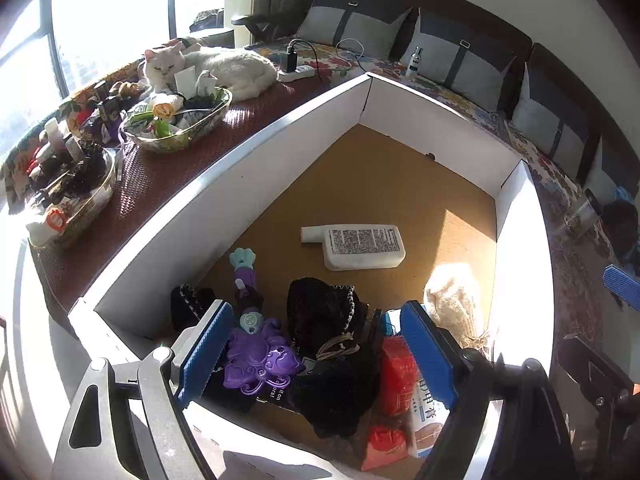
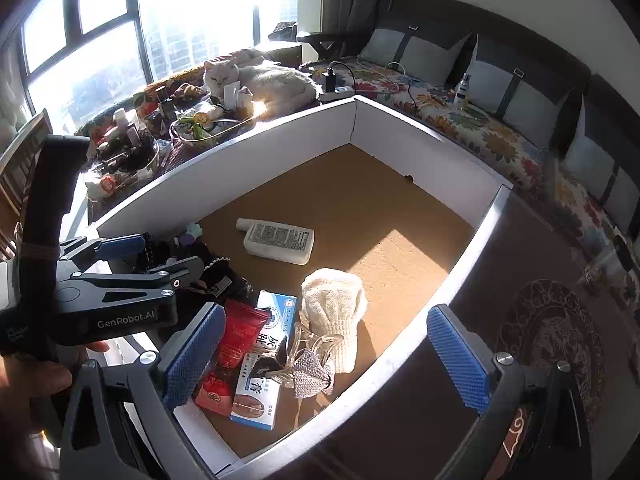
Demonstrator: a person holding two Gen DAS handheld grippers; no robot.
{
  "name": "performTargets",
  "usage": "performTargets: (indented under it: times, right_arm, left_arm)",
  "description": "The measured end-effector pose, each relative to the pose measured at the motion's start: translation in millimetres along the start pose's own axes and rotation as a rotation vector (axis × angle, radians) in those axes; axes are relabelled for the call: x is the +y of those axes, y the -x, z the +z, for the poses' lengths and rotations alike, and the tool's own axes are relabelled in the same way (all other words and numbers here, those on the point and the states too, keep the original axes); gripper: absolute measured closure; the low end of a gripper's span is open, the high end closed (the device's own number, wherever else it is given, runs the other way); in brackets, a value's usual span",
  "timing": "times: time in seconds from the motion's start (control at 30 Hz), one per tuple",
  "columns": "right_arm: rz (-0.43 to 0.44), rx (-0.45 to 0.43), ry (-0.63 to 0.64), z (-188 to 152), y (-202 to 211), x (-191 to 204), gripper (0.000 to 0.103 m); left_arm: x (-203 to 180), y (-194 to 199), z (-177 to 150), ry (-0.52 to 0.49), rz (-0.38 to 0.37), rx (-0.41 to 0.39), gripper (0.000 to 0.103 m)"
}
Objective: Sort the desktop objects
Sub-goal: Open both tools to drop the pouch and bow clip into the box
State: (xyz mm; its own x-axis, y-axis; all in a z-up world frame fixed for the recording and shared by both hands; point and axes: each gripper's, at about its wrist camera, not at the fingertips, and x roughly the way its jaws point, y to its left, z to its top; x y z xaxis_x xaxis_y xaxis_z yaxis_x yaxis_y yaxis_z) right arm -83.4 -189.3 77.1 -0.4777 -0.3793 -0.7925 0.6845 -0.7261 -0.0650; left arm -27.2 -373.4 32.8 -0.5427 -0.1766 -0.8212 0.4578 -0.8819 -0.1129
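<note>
Both grippers hang released over the white-walled box [image 2: 280, 148]: left gripper [image 1: 316, 354] above the purple toy [image 1: 260, 356], right gripper [image 2: 326, 354] above the cream knit [image 2: 336, 312].

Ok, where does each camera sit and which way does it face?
Left wrist: on the left gripper, angled down into the white box; both open fingers show.
Right wrist: on the right gripper, angled down over the box's near right corner; its open fingers, the left gripper and a hand show.
Shared: white bottle, cream cloth, cat.
</note>
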Motion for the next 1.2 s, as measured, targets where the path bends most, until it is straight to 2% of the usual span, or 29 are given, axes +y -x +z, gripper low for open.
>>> performTargets:
  times: [0.1,0.17,0.27,0.3,0.37,0.43,0.57,0.63,0.83,1.2]
  right_arm:
    - [-0.064,-0.024,0.026,7,12,6,0.002]
    - [-0.094,-0.026,0.030,9,14,7,0.002]
    - [-0.110,-0.036,0.031,11,17,10,0.002]
    - [-0.118,-0.044,0.034,11,18,10,0.002]
    - [-0.129,-0.062,0.043,11,21,11,0.002]
    - [-0.134,-0.077,0.051,11,23,14,0.002]
    - [-0.150,-0.112,0.072,14,29,20,0.002]
    - [-0.159,-0.129,0.083,17,34,22,0.002]
    - [-0.163,-0.174,0.098,22,47,26,0.002]
    - [-0.126,-0.155,0.092,20,44,31,0.002]
  left_arm:
    - [-2,8,0,-0.005,0.079,-0.028,0.010]
    - [-1,11,0,0.000,0.080,-0.001,0.010]
    - [0,21,-2,0.000,0.018,0.001,0.009]
    - [0,25,-3,0.001,0.022,-0.009,0.009]
    - [-4,30,-1,-0.022,0.087,0.002,0.001]
    - [-7,35,1,-0.051,0.137,-0.004,0.001]
    - [-2,54,2,-0.003,0.109,-0.058,0.001]
    - [1,60,2,0.025,0.118,-0.075,0.001]
    - [1,65,3,-0.028,0.222,-0.080,0.001]
    - [-2,70,-6,-0.033,0.198,-0.105,0.001]
